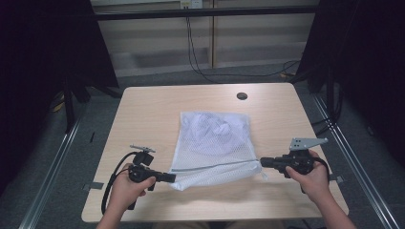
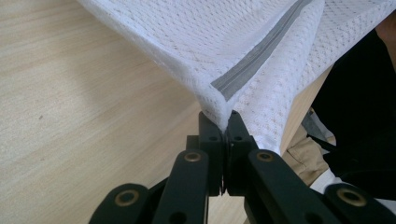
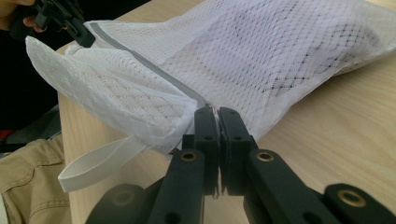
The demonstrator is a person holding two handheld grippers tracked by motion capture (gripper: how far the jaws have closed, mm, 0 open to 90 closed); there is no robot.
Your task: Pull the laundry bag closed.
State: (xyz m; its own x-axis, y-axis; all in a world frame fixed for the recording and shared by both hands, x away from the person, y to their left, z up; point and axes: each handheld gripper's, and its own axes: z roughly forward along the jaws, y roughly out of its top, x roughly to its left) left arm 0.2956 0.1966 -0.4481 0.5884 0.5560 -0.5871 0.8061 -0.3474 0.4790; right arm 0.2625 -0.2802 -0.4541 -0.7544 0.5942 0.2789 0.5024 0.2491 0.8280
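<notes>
Both grippers, left (image 1: 168, 178) and right (image 1: 265, 162), clench the mesh bag (image 1: 212, 143) near the table's (image 1: 143, 109) front edge. Keep the zipper (image 1: 215, 165) taut and level.

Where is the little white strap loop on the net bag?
In the right gripper view, the white strap loop hangs off the mesh bag at its near corner, lower left of the right tongs, over the table edge.
</notes>
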